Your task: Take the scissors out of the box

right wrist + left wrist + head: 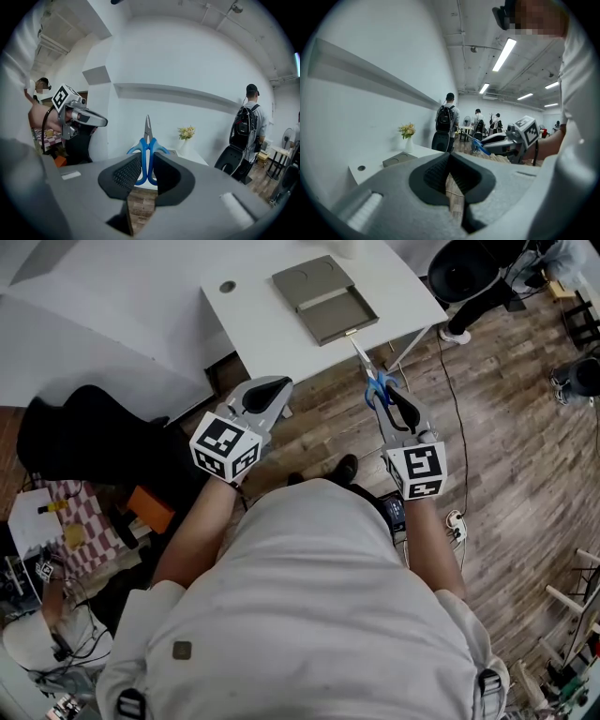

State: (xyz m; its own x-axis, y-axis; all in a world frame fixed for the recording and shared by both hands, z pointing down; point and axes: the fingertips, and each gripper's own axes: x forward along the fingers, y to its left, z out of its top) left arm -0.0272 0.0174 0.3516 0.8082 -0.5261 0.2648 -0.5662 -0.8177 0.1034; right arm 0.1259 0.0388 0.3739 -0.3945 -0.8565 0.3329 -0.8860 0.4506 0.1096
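Blue-handled scissors (375,381) are clamped by their handles in my right gripper (392,397), blades pointing forward toward the table. In the right gripper view the scissors (147,129) stand upright between the pads of that gripper (147,161). They are out of the grey box (323,298), which lies open on the white table (262,329). My left gripper (267,388) hovers over the floor in front of the table, shut, with nothing between its jaws (449,157). The left gripper view also shows the box (399,159) and the scissors (480,146).
A vase of flowers (408,133) stands at the table's back. A black bag or chair (84,437) sits to the left, a black cable (452,381) runs over the wooden floor at right. People with backpacks (447,119) stand further off in the room.
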